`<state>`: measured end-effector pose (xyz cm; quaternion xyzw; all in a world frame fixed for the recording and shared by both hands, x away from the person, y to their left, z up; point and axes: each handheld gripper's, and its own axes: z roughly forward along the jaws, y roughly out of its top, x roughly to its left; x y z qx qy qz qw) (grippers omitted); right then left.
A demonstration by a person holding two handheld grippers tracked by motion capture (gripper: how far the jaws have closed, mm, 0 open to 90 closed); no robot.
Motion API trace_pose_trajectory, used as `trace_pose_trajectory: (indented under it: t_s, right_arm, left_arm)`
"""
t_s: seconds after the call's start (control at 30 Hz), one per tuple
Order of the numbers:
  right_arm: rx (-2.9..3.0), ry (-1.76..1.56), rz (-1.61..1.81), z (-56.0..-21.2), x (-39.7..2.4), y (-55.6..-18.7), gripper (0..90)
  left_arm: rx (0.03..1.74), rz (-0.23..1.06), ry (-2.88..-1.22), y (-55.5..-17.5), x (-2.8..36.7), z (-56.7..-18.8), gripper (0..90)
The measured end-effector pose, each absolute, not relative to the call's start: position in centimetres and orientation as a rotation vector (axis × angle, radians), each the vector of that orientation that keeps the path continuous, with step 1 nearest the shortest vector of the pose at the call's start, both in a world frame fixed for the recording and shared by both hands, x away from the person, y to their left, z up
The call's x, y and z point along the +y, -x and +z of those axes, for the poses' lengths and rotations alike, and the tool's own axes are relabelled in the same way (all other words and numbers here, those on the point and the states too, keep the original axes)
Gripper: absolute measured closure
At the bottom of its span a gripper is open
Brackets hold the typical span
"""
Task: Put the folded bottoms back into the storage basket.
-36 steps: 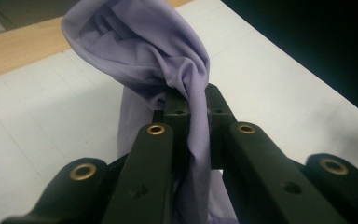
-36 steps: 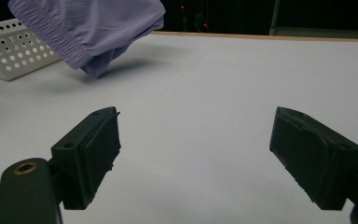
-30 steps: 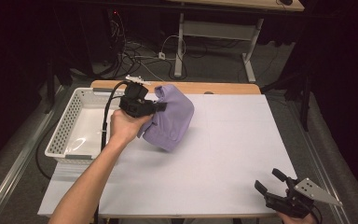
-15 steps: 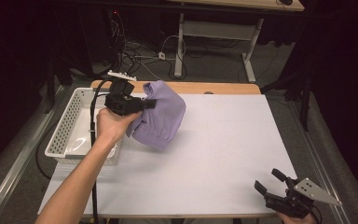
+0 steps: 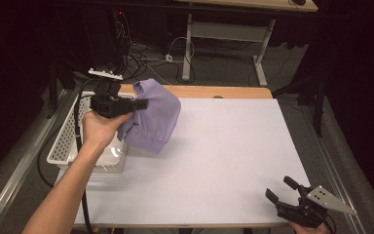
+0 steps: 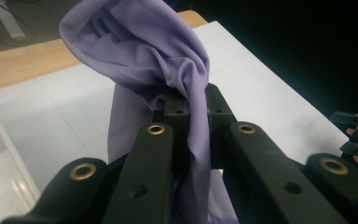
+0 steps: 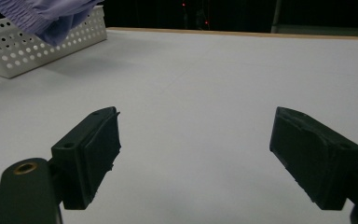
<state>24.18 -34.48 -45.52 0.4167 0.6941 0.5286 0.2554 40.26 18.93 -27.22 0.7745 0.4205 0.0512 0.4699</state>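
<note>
Gripping a bunched fold of the lilac cloth (image 5: 153,117), the left gripper (image 5: 135,103) holds the garment clear of the table (image 5: 233,156), at the table's far left beside the white perforated basket (image 5: 63,146). In the left gripper view the jaws stand closed on the fabric, a band of cloth (image 6: 168,56) pinched between them while the rest billows above and hangs below. From the high view the lowest hem hangs close to the white table surface at the basket's right wall; whether it touches cannot be told.

The right gripper (image 5: 282,192) rests at the near right corner of the table, well apart from the cloth. In the right gripper view its jaws stand wide apart with nothing between them, and the basket (image 7: 37,42) and a corner of the cloth (image 7: 51,18) appear far off at upper left.

Assessment of progress: the pick-up appears complete, the cloth being lifted and securely held. Placement is not yet done. The cloth hangs over the table edge of the basket rather than inside it, and the basket interior shows only a pale, shiny patch at its base. If the basket is the destination, the carry over the rim, the lowering and the release remain. If the cloth is to be spread on the table, the whole of the laying-out remains, and the right gripper has taken no hold.
</note>
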Motion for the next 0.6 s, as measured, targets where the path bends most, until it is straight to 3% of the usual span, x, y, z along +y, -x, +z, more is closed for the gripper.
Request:
trace_pose_trajectory:
  t_s: [0.6]
  right_arm:
    - [1.879,-1.135,1.438,-45.5,-34.5,-24.1,16.7]
  left_arm:
    - [1.074,0.205,-1.851,-38.8,23.2,-25.4,81.5]
